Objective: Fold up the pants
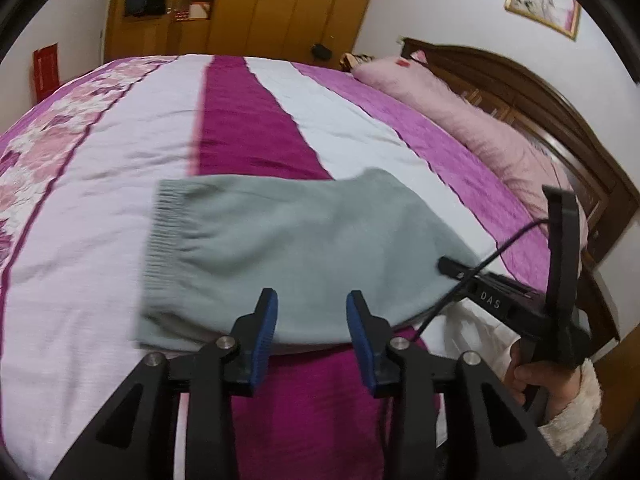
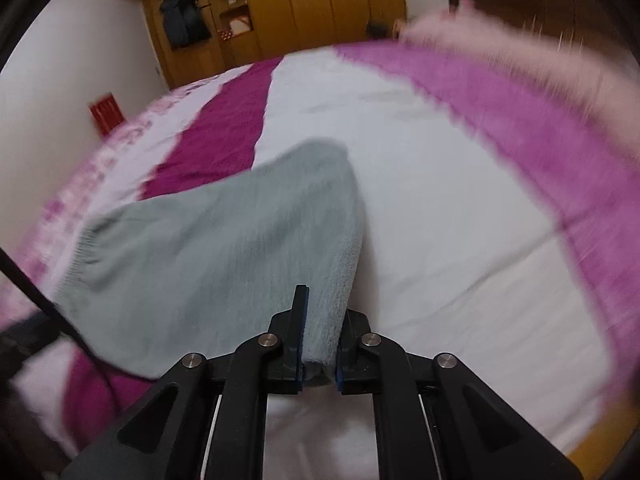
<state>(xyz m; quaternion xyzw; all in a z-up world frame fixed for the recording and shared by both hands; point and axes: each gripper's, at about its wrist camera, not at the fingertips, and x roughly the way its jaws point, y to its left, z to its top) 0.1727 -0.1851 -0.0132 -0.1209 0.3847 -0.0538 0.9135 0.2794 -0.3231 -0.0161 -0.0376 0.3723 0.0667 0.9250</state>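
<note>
Soft, even indoor light, no glare. Fisheye curves the bed (image 1: 120,152) toward black corners. The right wrist view is motion-smeared, perhaps worst beyond the bed's far edge.

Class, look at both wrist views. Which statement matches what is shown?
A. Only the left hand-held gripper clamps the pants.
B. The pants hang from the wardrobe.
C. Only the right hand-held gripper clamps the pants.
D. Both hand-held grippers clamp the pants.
C: the right hand-held gripper pinches the grey-green pants, while the left hand-held gripper is open with nothing between its fingers.
</note>
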